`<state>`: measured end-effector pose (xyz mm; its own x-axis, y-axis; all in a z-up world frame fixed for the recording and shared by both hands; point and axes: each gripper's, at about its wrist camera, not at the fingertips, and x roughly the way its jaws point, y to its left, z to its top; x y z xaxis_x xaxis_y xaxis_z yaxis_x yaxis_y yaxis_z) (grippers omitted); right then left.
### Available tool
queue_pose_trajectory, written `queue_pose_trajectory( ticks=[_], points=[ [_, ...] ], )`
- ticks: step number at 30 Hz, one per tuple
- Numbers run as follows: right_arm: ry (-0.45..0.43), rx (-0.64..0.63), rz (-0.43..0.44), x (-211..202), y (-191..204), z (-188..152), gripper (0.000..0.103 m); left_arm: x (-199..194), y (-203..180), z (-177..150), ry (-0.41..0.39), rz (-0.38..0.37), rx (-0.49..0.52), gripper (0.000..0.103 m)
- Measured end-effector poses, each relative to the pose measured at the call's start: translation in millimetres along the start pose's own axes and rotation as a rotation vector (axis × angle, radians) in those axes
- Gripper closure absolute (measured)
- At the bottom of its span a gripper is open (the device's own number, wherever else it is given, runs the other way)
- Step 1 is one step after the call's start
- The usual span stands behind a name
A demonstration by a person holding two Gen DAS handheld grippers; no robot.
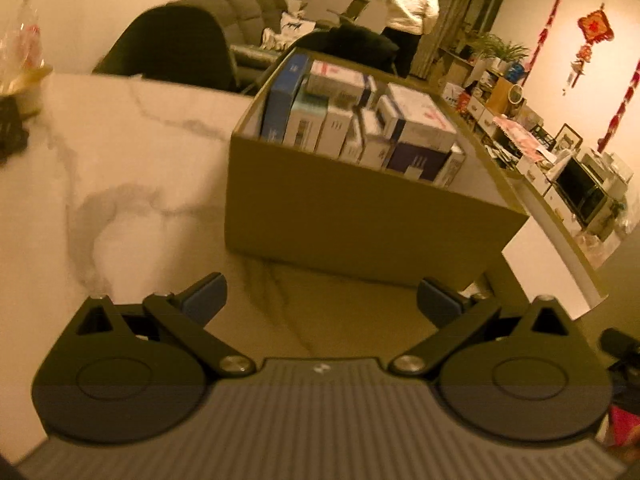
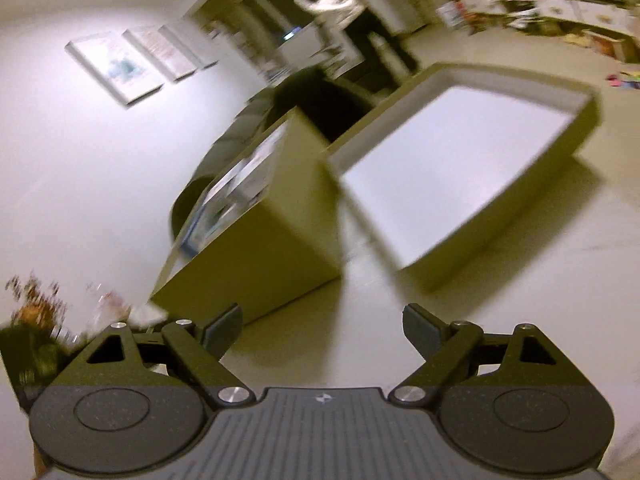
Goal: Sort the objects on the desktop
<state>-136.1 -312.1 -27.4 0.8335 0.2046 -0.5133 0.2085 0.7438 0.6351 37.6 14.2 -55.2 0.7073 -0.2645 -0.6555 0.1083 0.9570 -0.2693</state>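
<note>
A brown cardboard box (image 1: pixel 360 220) stands on the white marble table (image 1: pixel 132 152), packed with several small white and blue product boxes (image 1: pixel 360 124). My left gripper (image 1: pixel 322 300) is open just in front of the box's near wall, nothing between its fingers. In the tilted, blurred right wrist view the same box (image 2: pixel 260 248) sits ahead on the left and its shallow lid (image 2: pixel 452 168), white inside, lies beside it on the right. My right gripper (image 2: pixel 322 332) is open and empty, short of both.
Dark chairs (image 1: pixel 176 48) stand behind the table. A person in a white top (image 1: pixel 412 4) is at the back of the room. A cluttered sideboard (image 1: pixel 540 148) runs along the right wall. Flowers and small items (image 2: pixel 36 320) sit at the table's left edge.
</note>
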Motion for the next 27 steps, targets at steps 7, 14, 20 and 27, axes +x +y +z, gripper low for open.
queue_pose_trajectory(
  ticks=[7,14,20,27],
  points=[
    [-0.076,0.073,-0.093,-16,-37,14,0.012,10,5,0,0.035,-0.013,-0.028,0.0],
    [-0.115,0.105,-0.2,-9,-61,28,0.012,18,2,0,0.065,-0.044,-0.015,0.0],
    [-0.12,0.085,-0.241,-1,-66,36,0.012,24,0,-2,0.091,-0.068,0.006,0.0],
    [-0.16,0.107,-0.299,9,-86,59,0.012,27,5,-1,0.103,-0.074,-0.01,0.0]
  ],
)
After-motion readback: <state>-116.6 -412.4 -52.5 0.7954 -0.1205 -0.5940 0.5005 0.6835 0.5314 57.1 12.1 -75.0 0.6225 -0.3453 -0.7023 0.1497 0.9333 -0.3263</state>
